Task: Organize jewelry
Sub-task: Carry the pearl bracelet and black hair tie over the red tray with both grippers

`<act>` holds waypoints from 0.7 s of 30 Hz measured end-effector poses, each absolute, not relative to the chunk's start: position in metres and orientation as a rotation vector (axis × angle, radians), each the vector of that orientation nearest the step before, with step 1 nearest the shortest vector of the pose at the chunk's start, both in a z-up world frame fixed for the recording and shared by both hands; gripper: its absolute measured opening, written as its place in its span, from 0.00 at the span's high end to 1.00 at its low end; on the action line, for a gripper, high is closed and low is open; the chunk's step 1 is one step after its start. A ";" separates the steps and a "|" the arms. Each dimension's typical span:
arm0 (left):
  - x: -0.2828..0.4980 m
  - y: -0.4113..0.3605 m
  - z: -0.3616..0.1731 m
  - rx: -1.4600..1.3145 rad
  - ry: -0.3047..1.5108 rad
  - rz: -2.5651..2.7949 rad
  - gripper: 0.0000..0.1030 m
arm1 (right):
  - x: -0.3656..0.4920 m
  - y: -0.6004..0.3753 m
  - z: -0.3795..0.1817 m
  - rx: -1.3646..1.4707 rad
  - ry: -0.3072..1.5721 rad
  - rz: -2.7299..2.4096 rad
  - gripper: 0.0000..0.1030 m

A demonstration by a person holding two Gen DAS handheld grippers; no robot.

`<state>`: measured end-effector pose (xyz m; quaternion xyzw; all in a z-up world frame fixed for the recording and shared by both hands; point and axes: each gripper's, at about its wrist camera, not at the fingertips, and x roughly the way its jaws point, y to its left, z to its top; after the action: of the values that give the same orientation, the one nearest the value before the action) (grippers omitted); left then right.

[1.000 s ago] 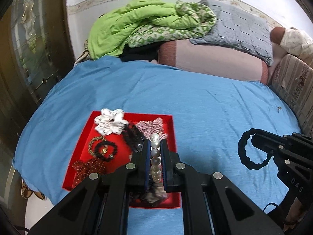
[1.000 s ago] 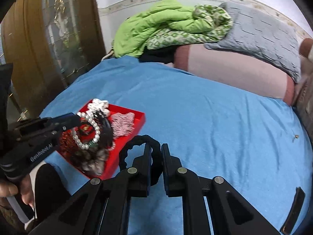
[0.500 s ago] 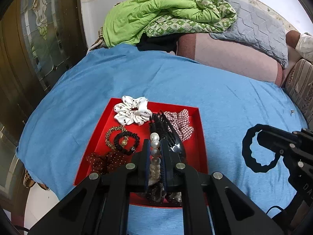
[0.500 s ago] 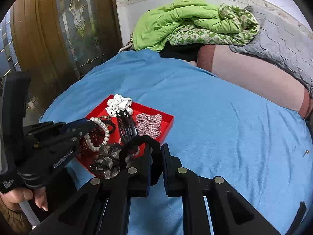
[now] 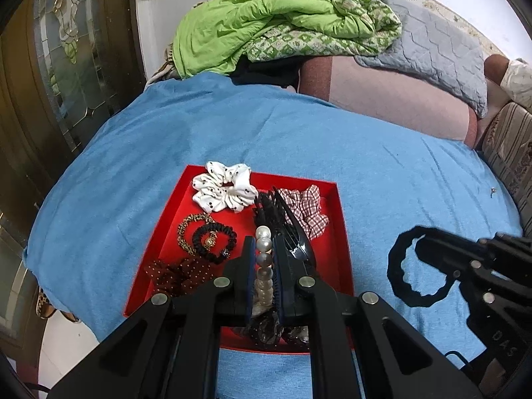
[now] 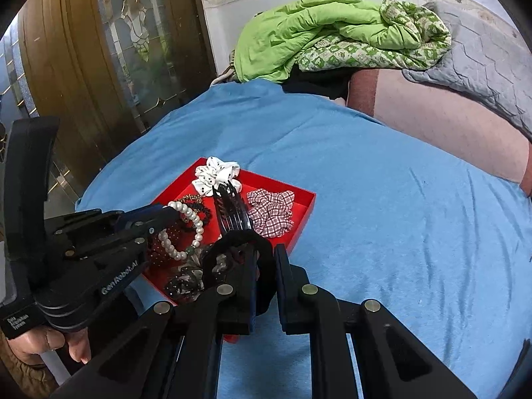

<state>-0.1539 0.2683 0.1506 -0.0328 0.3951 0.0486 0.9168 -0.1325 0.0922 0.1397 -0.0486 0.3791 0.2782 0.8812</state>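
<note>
Here, label by label:

Left hand-held gripper point(image 5: 264, 259): clamped on a pearl bracelet point(image 5: 263, 266), the beads running in a line between its two fingers. It hangs over the near half of the red tray point(image 5: 342, 232).

Pearl bracelet from the other side: in the right wrist view the loop point(image 6: 186, 229) droops from the left hand-held gripper point(image 6: 156, 214) above the tray's left part, apart from the items below it.

Right hand-held gripper point(image 6: 266, 269): fingers together, pinching a black scrunchie point(image 6: 239, 249) that loops up and to the left of the tips. In the left wrist view the same ring point(image 5: 415, 266) hangs over the blue bed sheet point(image 5: 232, 133), just right of the tray and outside it.

Red tray: lies on the bed near its left front edge point(image 6: 299, 219).

In the tray: a white dotted scrunchie point(image 5: 226, 189) at the far left corner; a red checked scrunchie point(image 5: 306, 209) at the far right; a black claw clip point(image 5: 282, 222) between them; a leopard-print hair tie point(image 5: 189, 229) touching a black hair tie point(image 5: 212, 242); a dark red dotted scrunchie point(image 5: 179, 272) at the near left; a dark patterned scrunchie point(image 5: 266, 327) at the near edge, partly hidden by the fingers.

Behind the bed: a green blanket point(image 5: 266, 16), a grey quilted pillow point(image 5: 442, 53) and a pink bolster point(image 5: 392, 99).

Person: a hand point(image 6: 46, 342) grips the left handle.
</note>
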 end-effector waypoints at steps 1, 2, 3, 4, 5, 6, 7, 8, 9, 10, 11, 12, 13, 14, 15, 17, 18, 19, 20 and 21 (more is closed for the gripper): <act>-0.156 0.271 0.155 -0.078 0.805 0.099 0.91 | -0.132 0.091 0.139 -0.094 0.791 0.580 0.89; -0.157 0.274 0.158 -0.087 0.800 0.099 0.91 | -0.133 0.089 0.138 -0.084 0.792 0.581 0.89; -0.158 0.276 0.162 -0.098 0.793 0.098 0.91 | -0.133 0.087 0.137 -0.076 0.792 0.582 0.89; -0.161 0.279 0.166 -0.109 0.786 0.098 0.91 | -0.134 0.086 0.137 -0.069 0.791 0.584 0.89; -0.164 0.281 0.172 -0.121 0.776 0.099 0.91 | -0.135 0.084 0.136 -0.060 0.789 0.585 0.89; -0.167 0.283 0.177 -0.129 0.769 0.099 0.91 | -0.135 0.082 0.135 -0.049 0.787 0.589 0.89; -0.170 0.285 0.182 -0.136 0.760 0.101 0.91 | -0.137 0.079 0.135 -0.036 0.784 0.594 0.89; -0.174 0.286 0.187 -0.142 0.752 0.102 0.91 | -0.139 0.077 0.134 -0.024 0.780 0.601 0.89; -0.178 0.287 0.193 -0.148 0.745 0.103 0.91 | -0.142 0.075 0.133 -0.015 0.774 0.608 0.89; -0.181 0.287 0.196 -0.151 0.740 0.105 0.91 | -0.144 0.073 0.133 -0.007 0.769 0.615 0.89; -0.182 0.287 0.199 -0.152 0.736 0.107 0.91 | -0.146 0.072 0.133 -0.001 0.764 0.622 0.89; -0.184 0.287 0.202 -0.156 0.732 0.110 0.91 | -0.150 0.069 0.133 0.009 0.757 0.633 0.89; -0.186 0.288 0.205 -0.165 0.728 0.112 0.91 | -0.152 0.066 0.133 0.013 0.752 0.639 0.89; -0.186 0.288 0.207 -0.177 0.724 0.112 0.91 | -0.155 0.062 0.134 0.018 0.745 0.643 0.89; -0.186 0.289 0.208 -0.190 0.722 0.108 0.91 | -0.158 0.059 0.134 0.023 0.741 0.644 0.89; -0.182 0.288 0.209 -0.210 0.721 0.096 0.91 | -0.161 0.052 0.135 0.035 0.735 0.644 0.89; -0.179 0.287 0.208 -0.213 0.720 0.092 0.91 | -0.162 0.049 0.135 0.036 0.733 0.642 0.89; -0.175 0.285 0.207 -0.217 0.719 0.085 0.91 | -0.162 0.046 0.135 0.036 0.732 0.636 0.89; -0.171 0.284 0.206 -0.220 0.717 0.078 0.91 | -0.162 0.044 0.133 0.036 0.734 0.630 0.89; -0.167 0.283 0.205 -0.223 0.716 0.068 0.91 | -0.162 0.042 0.131 0.036 0.738 0.619 0.89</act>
<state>-0.1672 0.2831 0.2054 -0.1089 0.3494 0.0332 0.9300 -0.1620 0.0415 0.1315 0.0175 0.3547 0.2979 0.8861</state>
